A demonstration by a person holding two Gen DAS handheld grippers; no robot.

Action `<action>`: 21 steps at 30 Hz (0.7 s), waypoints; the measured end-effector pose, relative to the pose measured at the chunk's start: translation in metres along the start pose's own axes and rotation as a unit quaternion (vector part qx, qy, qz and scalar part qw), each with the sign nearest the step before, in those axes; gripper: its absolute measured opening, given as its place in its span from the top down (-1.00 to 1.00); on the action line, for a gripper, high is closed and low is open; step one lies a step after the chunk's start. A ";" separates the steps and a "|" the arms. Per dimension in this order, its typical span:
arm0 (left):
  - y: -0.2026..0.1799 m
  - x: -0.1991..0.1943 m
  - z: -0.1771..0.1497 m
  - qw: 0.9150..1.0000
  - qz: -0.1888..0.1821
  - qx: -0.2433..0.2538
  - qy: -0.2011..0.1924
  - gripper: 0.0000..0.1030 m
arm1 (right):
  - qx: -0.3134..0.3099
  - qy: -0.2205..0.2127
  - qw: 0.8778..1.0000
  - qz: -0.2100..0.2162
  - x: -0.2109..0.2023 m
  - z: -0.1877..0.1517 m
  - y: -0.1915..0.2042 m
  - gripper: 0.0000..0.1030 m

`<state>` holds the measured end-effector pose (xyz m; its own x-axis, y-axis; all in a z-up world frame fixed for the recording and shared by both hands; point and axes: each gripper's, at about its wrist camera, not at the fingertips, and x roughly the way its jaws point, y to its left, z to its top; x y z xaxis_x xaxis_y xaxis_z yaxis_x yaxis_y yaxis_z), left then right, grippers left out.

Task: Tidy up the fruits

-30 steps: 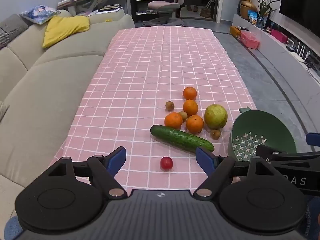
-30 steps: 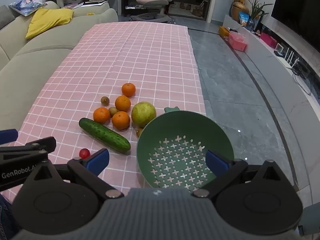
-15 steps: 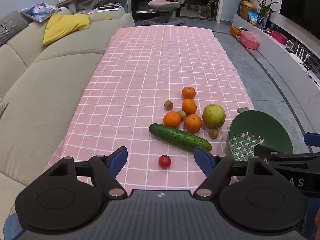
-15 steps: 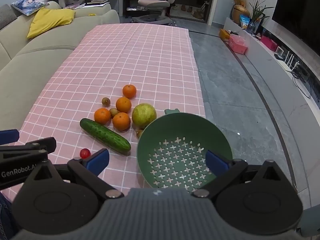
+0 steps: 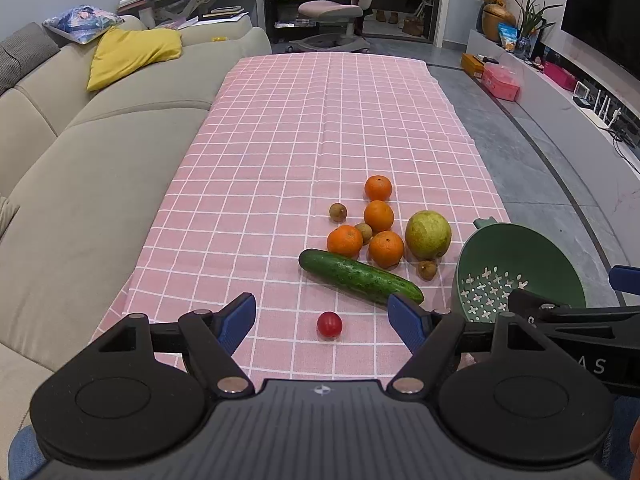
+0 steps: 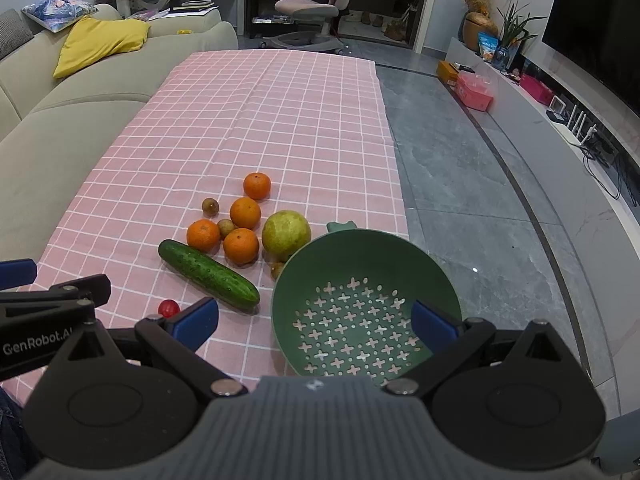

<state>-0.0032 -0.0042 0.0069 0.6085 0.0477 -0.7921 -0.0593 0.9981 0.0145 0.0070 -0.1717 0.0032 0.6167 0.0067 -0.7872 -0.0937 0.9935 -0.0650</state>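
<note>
Left tool [image 5: 322, 318] spread wide, empty, cherry tomato [image 5: 329, 324] between its fingertips, on the cloth

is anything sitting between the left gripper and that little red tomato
Nothing visible does. The left gripper is open, and the red tomato lies on bare pink cloth right between its fingertips. The cucumber lies just beyond the tomato, not in the way.
</note>
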 end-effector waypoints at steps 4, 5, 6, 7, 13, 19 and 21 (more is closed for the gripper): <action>0.000 0.000 0.000 1.000 0.000 -0.001 0.000 -0.70 | -0.001 -0.001 1.000 -0.001 0.000 0.000 0.000 -0.91; 0.000 0.001 0.000 1.000 0.000 -0.001 0.000 -0.70 | -0.001 -0.001 1.000 -0.001 -0.001 0.001 0.000 -0.92; 0.000 0.001 0.000 1.000 0.000 -0.001 0.000 -0.69 | -0.001 -0.001 1.000 -0.002 -0.001 0.001 0.000 -0.92; 0.000 0.001 -0.001 1.000 0.000 -0.002 0.001 -0.69 | -0.001 -0.001 1.000 -0.002 -0.001 0.001 0.000 -0.92; 0.000 0.001 -0.001 1.000 -0.001 -0.003 0.001 -0.69 | -0.002 -0.001 1.000 -0.003 -0.001 0.001 0.001 -0.92; 0.000 0.002 -0.001 1.000 -0.001 -0.004 0.001 -0.68 | -0.002 -0.001 1.000 -0.003 -0.001 0.001 0.001 -0.92; 0.000 0.002 -0.001 1.000 -0.002 -0.004 0.002 -0.68 | -0.002 -0.001 1.000 -0.002 -0.001 0.001 0.001 -0.91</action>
<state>-0.0029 -0.0044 0.0045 0.6062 0.0437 -0.7941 -0.0639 0.9979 0.0062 0.0073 -0.1710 0.0044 0.6191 0.0020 -0.7853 -0.0934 0.9931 -0.0711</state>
